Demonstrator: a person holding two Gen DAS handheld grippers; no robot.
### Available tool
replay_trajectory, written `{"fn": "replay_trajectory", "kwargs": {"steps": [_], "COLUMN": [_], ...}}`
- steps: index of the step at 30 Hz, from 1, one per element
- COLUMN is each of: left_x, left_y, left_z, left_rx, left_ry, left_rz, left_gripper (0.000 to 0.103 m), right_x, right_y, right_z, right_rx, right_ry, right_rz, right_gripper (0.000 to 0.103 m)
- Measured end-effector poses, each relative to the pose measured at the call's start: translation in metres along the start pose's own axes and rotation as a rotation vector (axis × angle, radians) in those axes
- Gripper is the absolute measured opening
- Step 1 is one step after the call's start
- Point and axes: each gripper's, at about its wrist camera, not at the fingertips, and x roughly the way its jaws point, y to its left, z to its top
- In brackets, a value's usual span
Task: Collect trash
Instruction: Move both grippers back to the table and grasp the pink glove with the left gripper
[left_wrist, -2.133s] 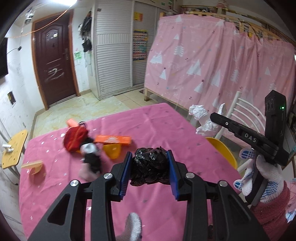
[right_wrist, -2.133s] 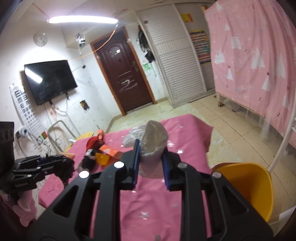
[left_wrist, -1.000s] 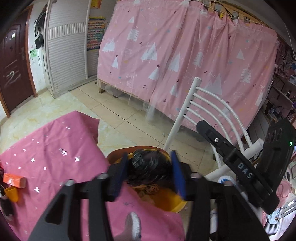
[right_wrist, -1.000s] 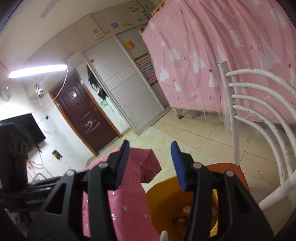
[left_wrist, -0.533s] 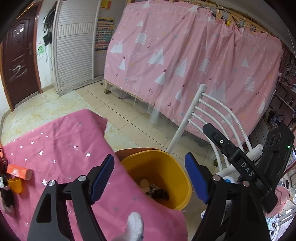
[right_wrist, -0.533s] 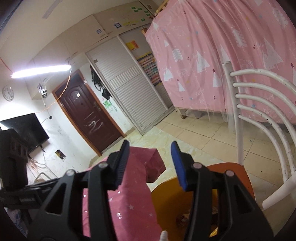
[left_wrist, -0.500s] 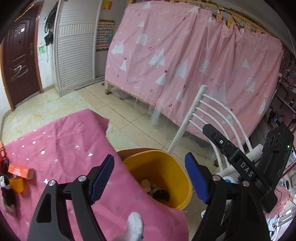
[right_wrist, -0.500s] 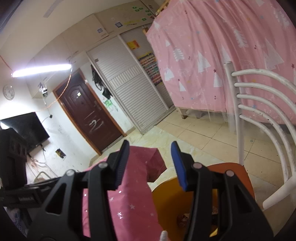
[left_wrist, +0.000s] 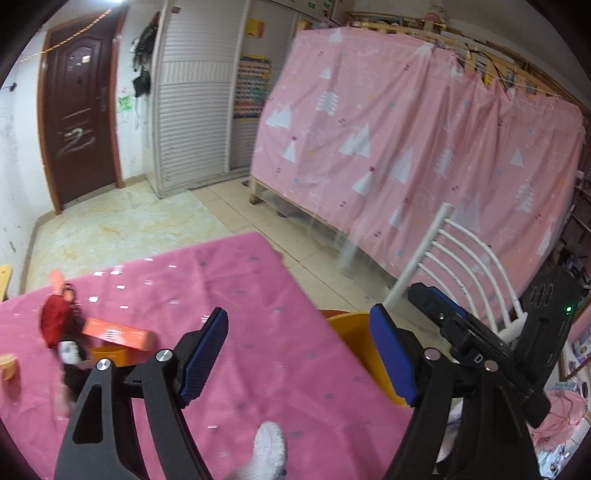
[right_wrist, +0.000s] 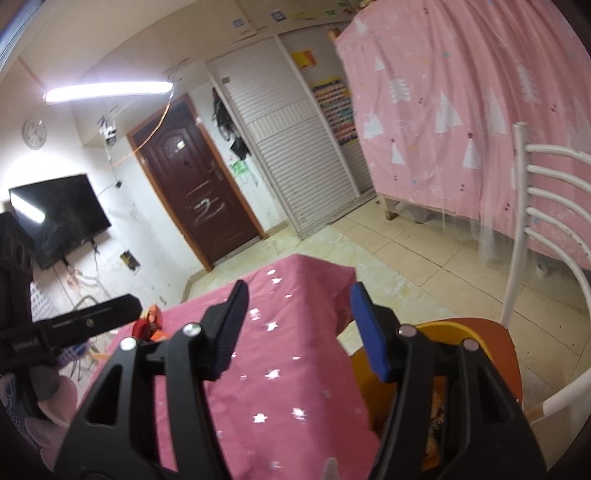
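A pink starred tablecloth (left_wrist: 288, 369) carries a red pouch (left_wrist: 55, 325) and an orange packet (left_wrist: 118, 334).

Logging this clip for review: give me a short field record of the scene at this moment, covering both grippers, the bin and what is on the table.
left gripper: jaws open, nothing between them
right gripper: jaws open and just widened, nothing between them
yellow bin: beside the table's edge, on an orange chair seat, some trash inside
pink tablecloth: carries a red pouch, an orange pack, small orange cups

A glaring white ceiling tube light (right_wrist: 107, 90) brightens the room; motion blur softens both fisheye views, their dark-vignetted edges bowing.
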Motion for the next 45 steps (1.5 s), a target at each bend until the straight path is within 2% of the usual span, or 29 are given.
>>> {"fn": "replay_trajectory", "kwargs": {"steps": [11, 13, 21, 29, 37, 38, 40, 41, 42, 45], "left_x": [-0.036, -0.042, -0.05, -0.022, 0.003, 0.005, 0.009, 0.011, 0.012, 0.008], "left_y": [0.103, 0.119, 0.175, 0.203, 0.211, 0.211, 0.209, 0.21, 0.21, 0.206], "left_z": [-0.003, -0.008, -0.033, -0.066, -0.079, -0.081, -0.084, -0.084, -0.085, -0.088], "left_rx": [-0.102, -0.119, -0.166, -0.156, -0.131, -0.128, -0.117, -0.116, -0.113, -0.094], "left_ry": [-0.029, -0.032, -0.008, 0.105, 0.152, 0.156, 0.16, 0.163, 0.168, 0.155], "left_rz": [0.109, 0.124, 0.164, 0.192, 0.188, 0.186, 0.176, 0.172, 0.17, 0.157], "left_gripper": [0.071, 0.071, 0.072, 0.073, 0.071, 0.067, 0.051, 0.038, 0.031, 0.025], "right_x": [0.045, 0.053, 0.079, 0.095, 0.107, 0.108, 0.111, 0.112, 0.114, 0.119], "right_y": [0.087, 0.1, 0.142, 0.165, 0.185, 0.187, 0.191, 0.193, 0.195, 0.202], "right_z": [-0.015, -0.02, -0.036, -0.046, -0.057, -0.058, -0.061, -0.062, -0.063, -0.067], "right_rx": [-0.142, -0.167, -0.238, -0.268, -0.303, -0.308, -0.314, -0.316, -0.32, -0.331], "right_ry": [0.111, 0.134, 0.208, 0.251, 0.288, 0.293, 0.299, 0.302, 0.305, 0.32], "right_rz": [0.082, 0.096, 0.134, 0.146, 0.15, 0.15, 0.15, 0.15, 0.15, 0.153], "right_gripper": [0.064, 0.067, 0.067, 0.071, 0.072, 0.072, 0.072, 0.072, 0.073, 0.076]}}
